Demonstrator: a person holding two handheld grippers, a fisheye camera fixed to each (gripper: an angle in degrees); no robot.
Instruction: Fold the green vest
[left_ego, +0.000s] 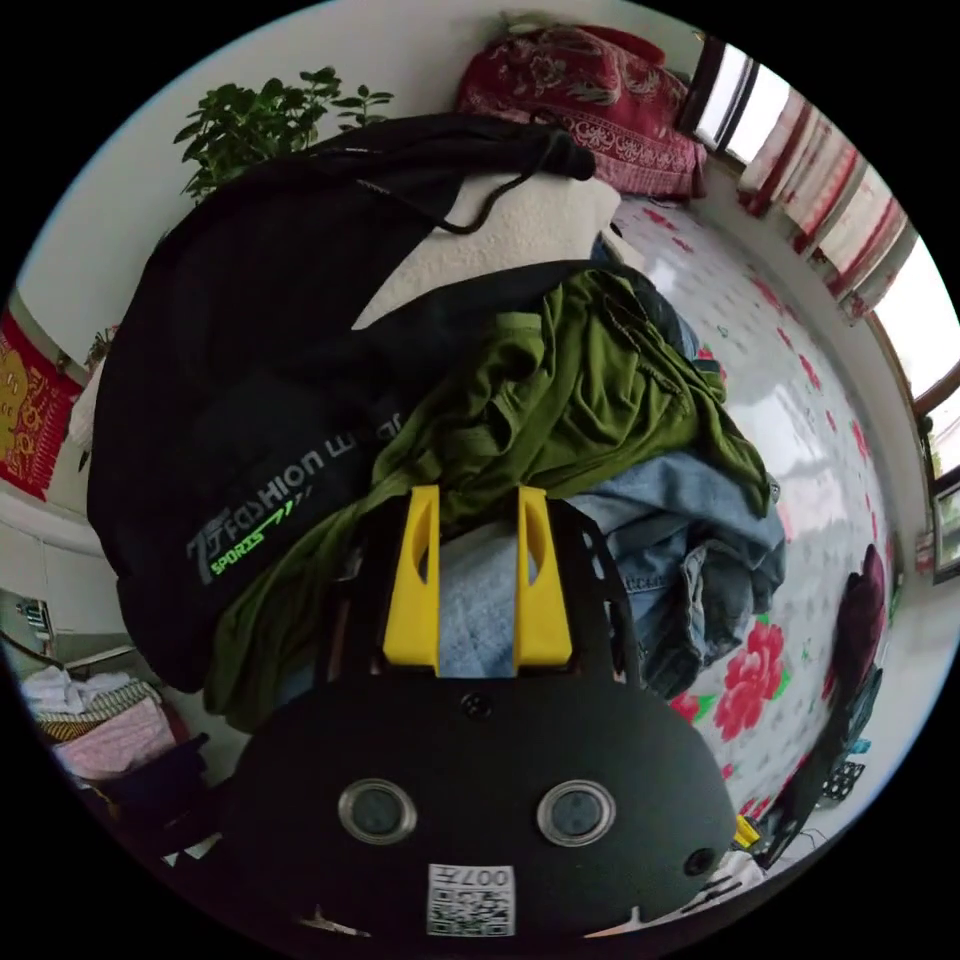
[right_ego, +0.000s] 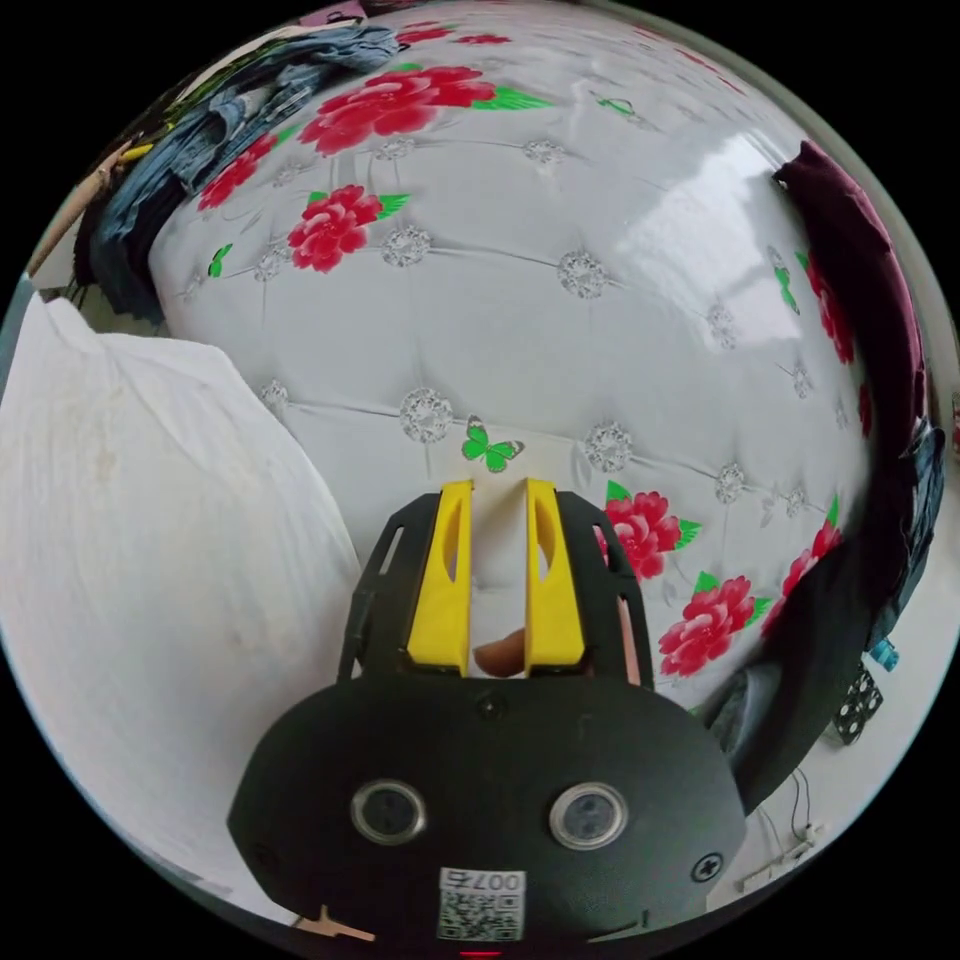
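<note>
Premises: a lived-in room of a home. Evidence: quilted floral bed cover (right_ego: 560, 330), heap of clothes (left_ego: 560, 440) on it, red patterned bedding (left_ego: 590, 100) stacked by a curtained window (left_ego: 830, 200), potted plant (left_ego: 260, 125) against the wall.

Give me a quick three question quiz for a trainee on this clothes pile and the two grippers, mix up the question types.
1. True or false: the left gripper has its jaws pressed shut on the green vest.
2. Multiple choice: what lies directly under the green vest in the left gripper view? A) blue denim garment B) a red towel C) a striped scarf
3. Short answer: what is the right gripper pointed at?

Key
1. False. The jaws stand apart near the vest's lower edge, not clamping it.
2. A.
3. The bare white floral cover, near a green butterfly print; jaws apart, holding nothing.
</note>
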